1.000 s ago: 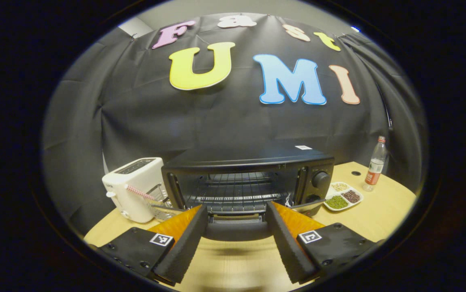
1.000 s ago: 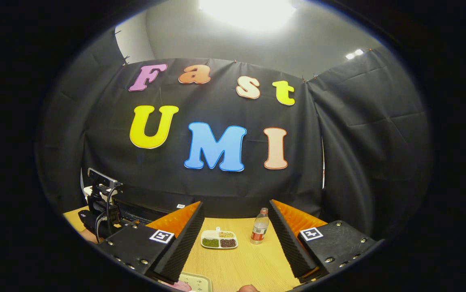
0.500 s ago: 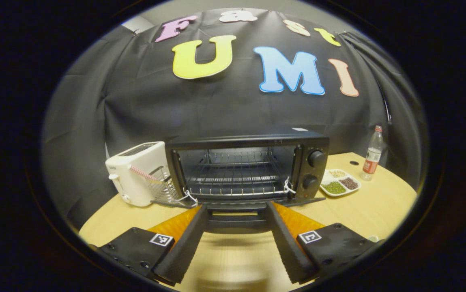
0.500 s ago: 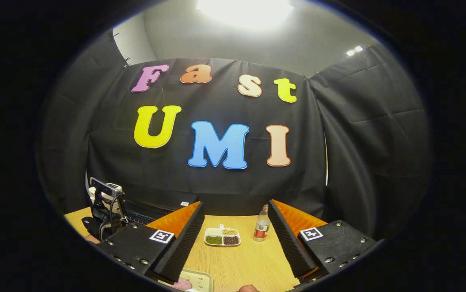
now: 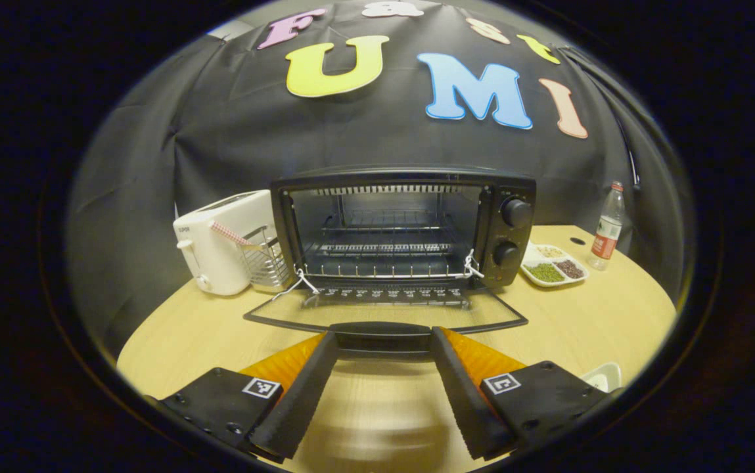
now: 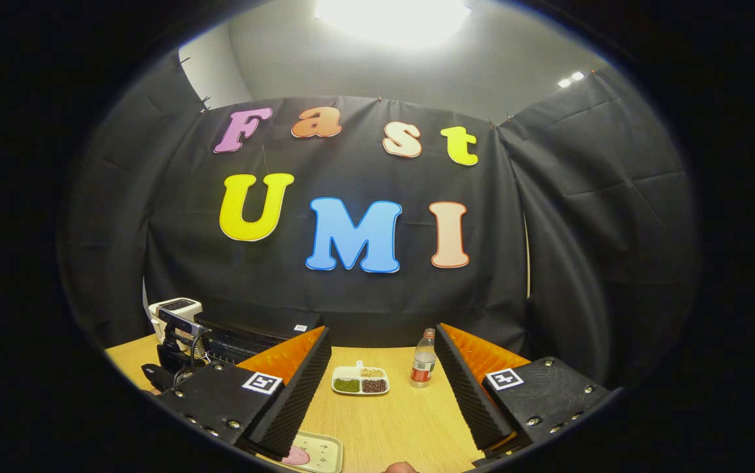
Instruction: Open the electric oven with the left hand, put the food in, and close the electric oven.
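The black electric oven [image 5: 512, 197] stands at the middle of the table with its glass door [image 5: 384, 309] swung down flat and a wire rack inside. The door's handle [image 5: 382, 334] lies right between the tips of my left gripper [image 5: 382, 341], whose fingers are spread wide at the handle's two ends. My right gripper [image 6: 382, 387] hangs open over the table with nothing in it. Below it, a pale tray [image 6: 324, 453] carries a pink piece of food [image 6: 297, 455]. The oven's top [image 6: 252, 328] and the left gripper [image 6: 177, 341] sit at the left of the right gripper view.
A white toaster [image 5: 216, 240] and a wire basket [image 5: 264, 259] stand left of the oven. To the oven's right are a divided dish of beans [image 5: 553, 266] and a plastic bottle [image 5: 606, 226]. A white tray corner [image 5: 604, 376] pokes in near the right finger.
The oven door has swung from part open down to flat, and my left gripper has come down and back with the handle. The right gripper has barely shifted.
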Available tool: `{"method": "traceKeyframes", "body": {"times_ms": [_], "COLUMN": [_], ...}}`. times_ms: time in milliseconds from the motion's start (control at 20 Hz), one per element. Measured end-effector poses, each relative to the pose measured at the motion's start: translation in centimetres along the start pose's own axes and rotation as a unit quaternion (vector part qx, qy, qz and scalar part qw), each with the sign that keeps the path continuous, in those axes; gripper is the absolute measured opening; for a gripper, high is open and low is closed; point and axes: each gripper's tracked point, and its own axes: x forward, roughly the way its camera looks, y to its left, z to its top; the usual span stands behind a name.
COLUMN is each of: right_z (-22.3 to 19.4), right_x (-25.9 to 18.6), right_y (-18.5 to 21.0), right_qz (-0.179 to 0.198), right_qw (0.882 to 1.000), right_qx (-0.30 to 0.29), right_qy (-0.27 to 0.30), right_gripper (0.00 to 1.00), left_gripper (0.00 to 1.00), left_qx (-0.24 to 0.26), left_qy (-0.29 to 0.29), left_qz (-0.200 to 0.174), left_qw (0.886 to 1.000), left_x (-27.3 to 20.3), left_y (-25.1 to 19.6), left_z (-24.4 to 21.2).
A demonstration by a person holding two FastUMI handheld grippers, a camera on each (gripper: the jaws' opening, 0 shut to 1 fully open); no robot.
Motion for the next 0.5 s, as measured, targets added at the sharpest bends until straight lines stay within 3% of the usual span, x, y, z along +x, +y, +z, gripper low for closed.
{"method": "traceKeyframes", "body": {"times_ms": [150, 200, 250, 350, 500], "right_z": [-0.2, -0.4, -0.5, -0.7, -1.2], "right_x": [-0.5, -0.5, -0.5, -0.5, -0.3], "right_y": [-0.5, -0.6, -0.7, -0.7, -0.2], "right_qz": [-0.004, -0.004, -0.003, 0.0, 0.018], "right_qw": [1.0, 1.0, 1.0, 1.0, 1.0], "right_qx": [0.003, 0.003, 0.004, 0.005, 0.014], "right_qy": [0.004, 0.005, 0.006, 0.009, 0.014], "right_gripper": [0.97, 0.97, 0.97, 0.97, 0.97], "left_gripper": [1.0, 0.92, 1.0, 0.96, 1.0], "left_qx": [-0.004, -0.005, -0.006, -0.011, -0.016], "left_qy": [0.01, 0.012, 0.015, 0.015, -0.01], "left_qz": [-0.002, -0.005, -0.006, -0.007, -0.007], "left_qw": [1.0, 1.0, 1.0, 1.0, 1.0], "left_x": [-0.2, -0.3, -0.5, -1.3, -3.5], "left_y": [-0.3, -0.4, -0.5, -0.4, 0.0], "left_z": [-0.8, -1.0, -1.1, -1.0, 0.9]}}
